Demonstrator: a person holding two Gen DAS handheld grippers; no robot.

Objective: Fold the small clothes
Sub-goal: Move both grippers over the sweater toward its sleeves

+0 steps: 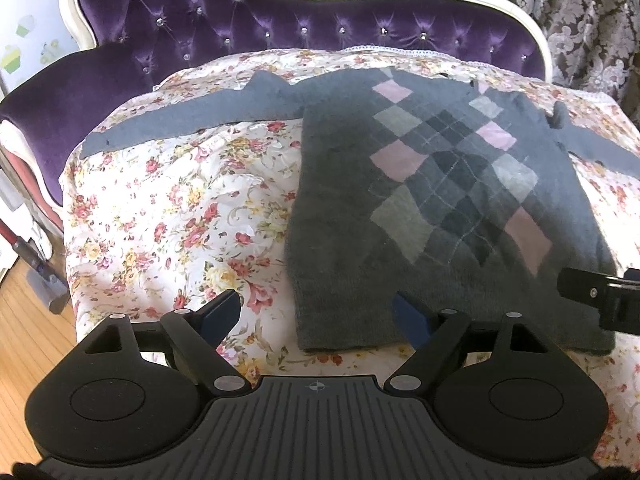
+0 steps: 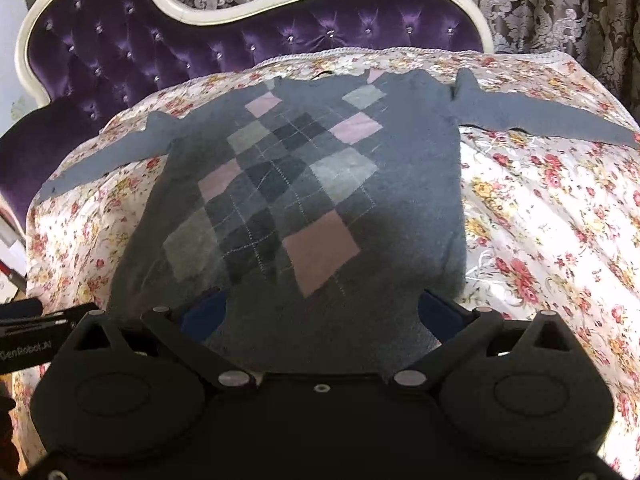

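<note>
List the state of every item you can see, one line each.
Grey argyle knit sweater: unfolded, flat on the bedspread, both sleeves spread out.
Floral bedspread: spread out, slightly wrinkled.
Left gripper: open, straddling the sweater's hem corner.
Right gripper: open, hem between its fingers.

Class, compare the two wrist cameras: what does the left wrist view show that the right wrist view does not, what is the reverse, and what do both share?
Only the left wrist view shows the wooden floor and the left tool with open jaws astride the sweater's near left hem corner. Only the right wrist view shows the right tool, its jaws wide with the hem between them; contact is unclear. Both show the grey argyle sweater spread flat, sleeves out, on the floral cover before the purple tufted backrest.
</note>
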